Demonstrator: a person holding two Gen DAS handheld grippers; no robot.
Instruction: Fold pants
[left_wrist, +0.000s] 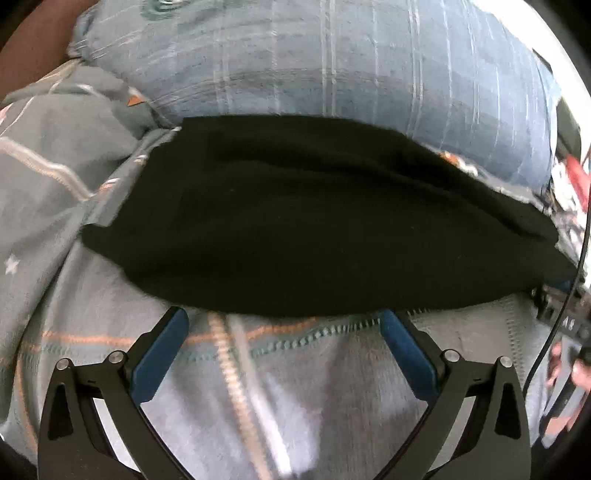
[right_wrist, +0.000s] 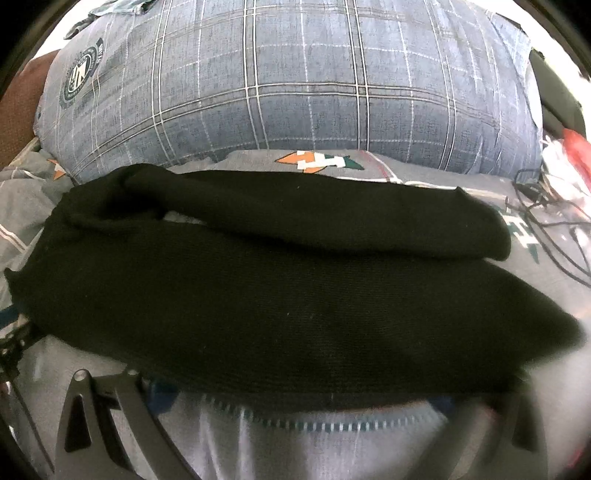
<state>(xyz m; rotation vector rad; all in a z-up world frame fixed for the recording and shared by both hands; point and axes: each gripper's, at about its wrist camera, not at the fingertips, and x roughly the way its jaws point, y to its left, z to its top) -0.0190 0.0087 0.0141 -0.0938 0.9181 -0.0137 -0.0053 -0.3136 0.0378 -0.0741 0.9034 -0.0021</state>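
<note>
Black pants (left_wrist: 295, 221) lie folded lengthwise across a grey patterned bedsheet (left_wrist: 295, 387), one leg stacked over the other, as the right wrist view (right_wrist: 295, 288) also shows. My left gripper (left_wrist: 282, 319) is open and empty, its blue pads (left_wrist: 162, 354) just short of the pants' near edge. My right gripper (right_wrist: 295, 398) is wide open; its fingertips are hidden under the pants' near edge, and nothing is pinched between them.
A blue plaid pillow (right_wrist: 295, 81) lies behind the pants. Black cables (right_wrist: 546, 221) and red-white clutter (right_wrist: 569, 155) sit at the right. A rumpled grey blanket (left_wrist: 44, 177) lies at the left.
</note>
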